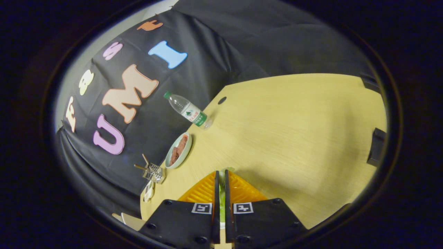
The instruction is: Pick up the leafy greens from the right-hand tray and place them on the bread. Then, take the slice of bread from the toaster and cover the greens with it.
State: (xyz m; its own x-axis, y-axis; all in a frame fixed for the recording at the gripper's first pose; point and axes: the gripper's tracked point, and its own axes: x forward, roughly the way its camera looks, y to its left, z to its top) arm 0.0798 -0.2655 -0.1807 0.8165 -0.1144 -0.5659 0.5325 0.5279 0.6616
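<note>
Tool [222,186] fingers pinch leafy greens [222,202] above the table [294,138]

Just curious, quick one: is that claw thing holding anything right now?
Gripper: jaws nearly closed on a thin strip of leafy greens showing in the narrow gap between them.

Leafy greens [222,200] pinched between near-closed jaws, pale green sliver showing
</note>
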